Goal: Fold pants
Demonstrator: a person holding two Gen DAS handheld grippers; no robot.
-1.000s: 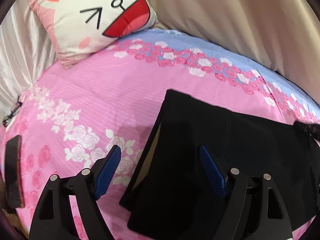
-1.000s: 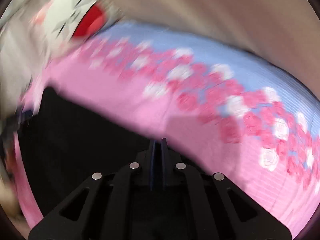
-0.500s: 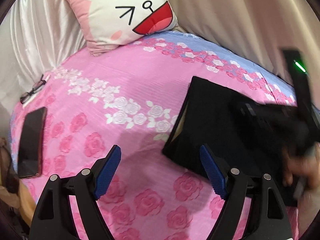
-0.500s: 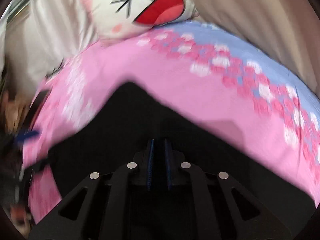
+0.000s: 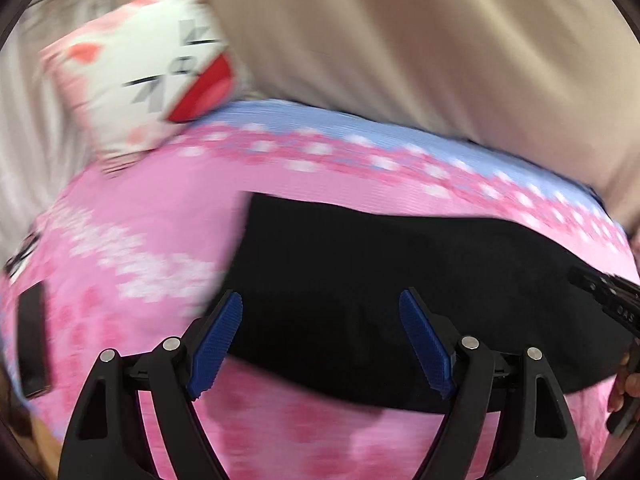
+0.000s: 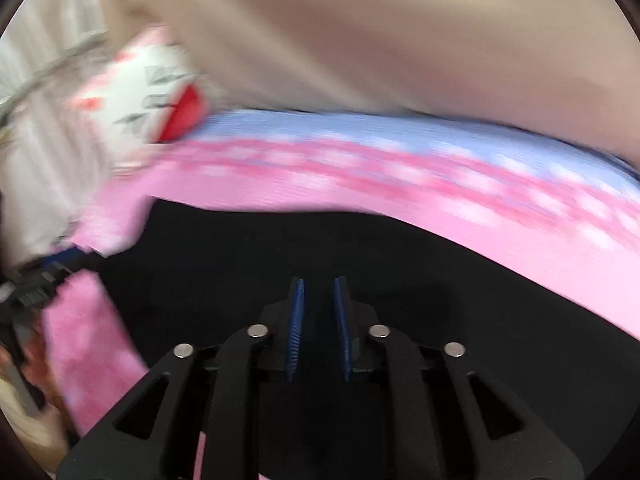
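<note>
Right gripper (image 6: 318, 328) is just parting its jaws, nothing between; left gripper (image 5: 320, 340) is hovering wide over black pants (image 5: 380, 288), lying lengthwise across the bed (image 5: 160, 220).

A bedroom in a home. A bed (image 5: 160, 216) fills both views, spread with a pink sheet (image 5: 132, 248) printed with roses and edged in pale blue on the far side. A cartoon-face cushion (image 5: 152, 64) leans at the far left against a white satin hanging (image 5: 24, 120). Beige drapery (image 5: 400, 40) backs the far side. A dark phone (image 5: 34, 340) lies on the sheet at the near left.
</note>
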